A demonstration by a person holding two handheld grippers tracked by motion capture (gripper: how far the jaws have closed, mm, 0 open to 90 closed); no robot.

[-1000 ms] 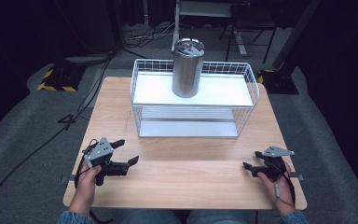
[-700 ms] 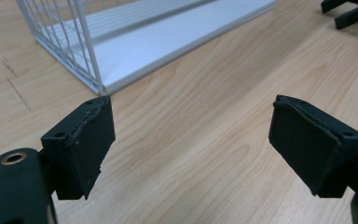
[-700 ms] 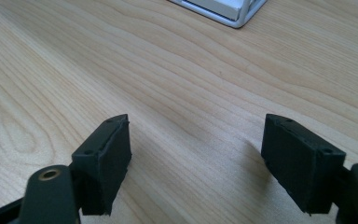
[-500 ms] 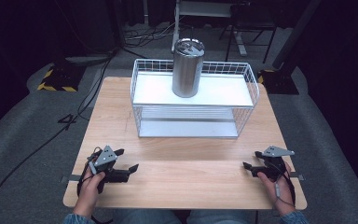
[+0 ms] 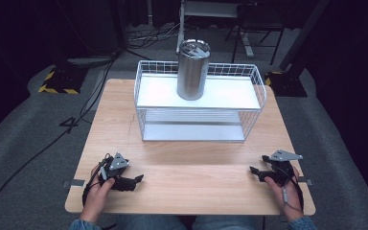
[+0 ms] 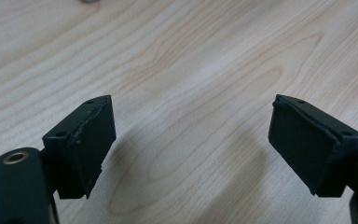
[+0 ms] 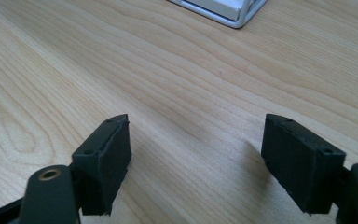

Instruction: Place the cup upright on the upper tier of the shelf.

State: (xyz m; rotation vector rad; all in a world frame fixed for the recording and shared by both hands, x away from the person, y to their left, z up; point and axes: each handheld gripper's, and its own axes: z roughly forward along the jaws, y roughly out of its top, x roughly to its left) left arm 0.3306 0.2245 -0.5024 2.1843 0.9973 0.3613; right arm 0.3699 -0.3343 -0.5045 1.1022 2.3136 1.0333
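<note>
Tumbler (image 5: 193,70) of steel stands upright on the top shelf of a white wire rack (image 5: 199,104) at the far side of the counter (image 5: 196,177). Left gripper (image 5: 136,180) and right gripper (image 5: 254,170) rest near the front corners, both wide and holding nothing.

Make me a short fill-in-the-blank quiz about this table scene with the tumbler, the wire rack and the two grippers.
1. The steel tumbler stands on the ___ shelf of the white wire rack.
2. The left gripper has its jaws ___.
3. Between the jaws of the right gripper lies only the bare ___ table.

Missing words: top; open; wooden
</note>
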